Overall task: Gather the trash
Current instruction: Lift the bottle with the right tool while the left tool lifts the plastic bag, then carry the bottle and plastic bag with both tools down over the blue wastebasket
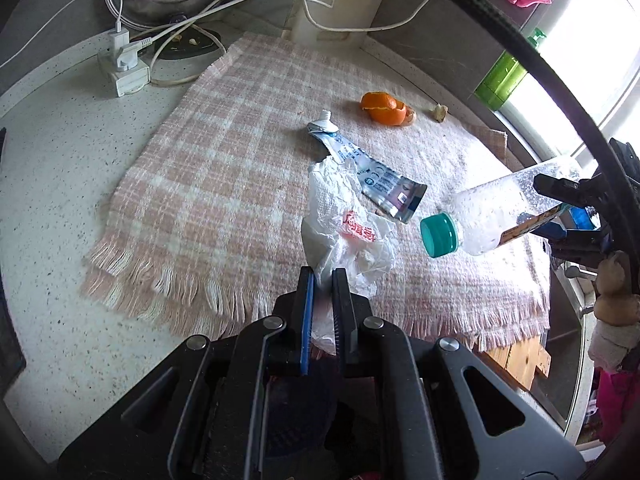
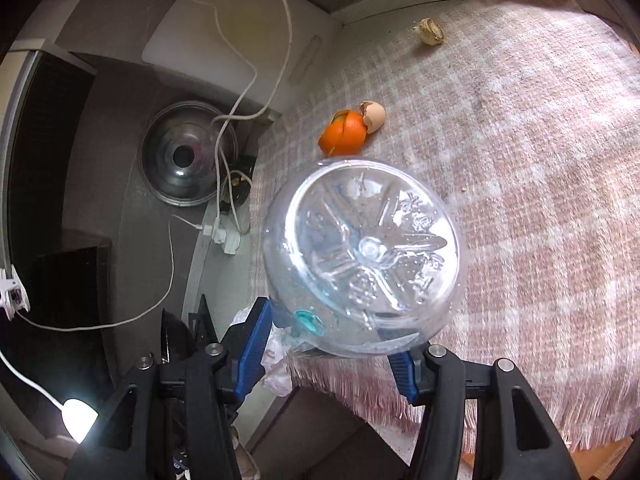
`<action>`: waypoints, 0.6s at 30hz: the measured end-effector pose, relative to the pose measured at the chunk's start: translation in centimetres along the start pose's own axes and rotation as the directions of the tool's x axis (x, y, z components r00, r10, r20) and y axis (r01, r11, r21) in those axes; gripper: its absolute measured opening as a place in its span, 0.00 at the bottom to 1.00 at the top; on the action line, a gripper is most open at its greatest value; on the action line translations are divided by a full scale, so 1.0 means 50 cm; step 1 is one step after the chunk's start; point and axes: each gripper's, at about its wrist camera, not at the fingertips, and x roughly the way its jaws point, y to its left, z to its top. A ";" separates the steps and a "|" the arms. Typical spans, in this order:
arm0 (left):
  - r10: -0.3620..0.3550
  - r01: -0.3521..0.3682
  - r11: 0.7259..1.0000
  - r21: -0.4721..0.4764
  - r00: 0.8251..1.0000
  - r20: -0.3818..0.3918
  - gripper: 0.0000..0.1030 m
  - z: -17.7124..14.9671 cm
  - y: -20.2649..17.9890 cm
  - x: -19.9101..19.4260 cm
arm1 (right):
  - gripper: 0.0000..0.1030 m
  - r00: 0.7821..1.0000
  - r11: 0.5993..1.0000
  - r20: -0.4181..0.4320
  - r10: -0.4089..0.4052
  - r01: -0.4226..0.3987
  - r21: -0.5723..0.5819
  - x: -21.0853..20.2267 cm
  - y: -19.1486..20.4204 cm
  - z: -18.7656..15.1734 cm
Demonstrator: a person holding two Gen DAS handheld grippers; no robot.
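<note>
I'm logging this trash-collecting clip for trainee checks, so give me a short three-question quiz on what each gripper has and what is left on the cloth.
1. True or false: the left gripper is shut on the white plastic bag.
2. Which item does the right gripper hold?
A. the toothpaste tube
B. the clear bottle
C. the orange peel
3. Fill in: in the right wrist view, the orange peel touches a broken ____.

Key
1. True.
2. B; the bottle is lifted off the checked cloth, its green cap pointing towards the bag.
3. Eggshell.
</note>
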 end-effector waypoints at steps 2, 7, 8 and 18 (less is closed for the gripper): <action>0.004 -0.004 1.000 0.006 1.000 -0.001 0.07 -0.015 0.002 -0.011 | 0.55 1.000 1.000 -0.023 -0.006 0.006 -0.025 0.001 0.006 -0.024; 0.017 -0.017 1.000 0.022 1.000 -0.008 0.07 -0.052 0.004 -0.030 | 0.55 0.996 0.999 -0.089 -0.012 0.007 -0.047 0.006 0.003 -0.083; 0.019 -0.019 1.000 0.024 1.000 -0.008 0.07 -0.059 0.004 -0.034 | 0.55 0.995 0.999 -0.102 -0.014 0.008 -0.053 0.008 0.002 -0.095; 0.030 -0.029 0.999 0.030 0.999 -0.030 0.07 -0.132 0.009 -0.053 | 0.55 0.978 0.990 -0.199 -0.058 0.031 -0.137 0.040 0.013 -0.190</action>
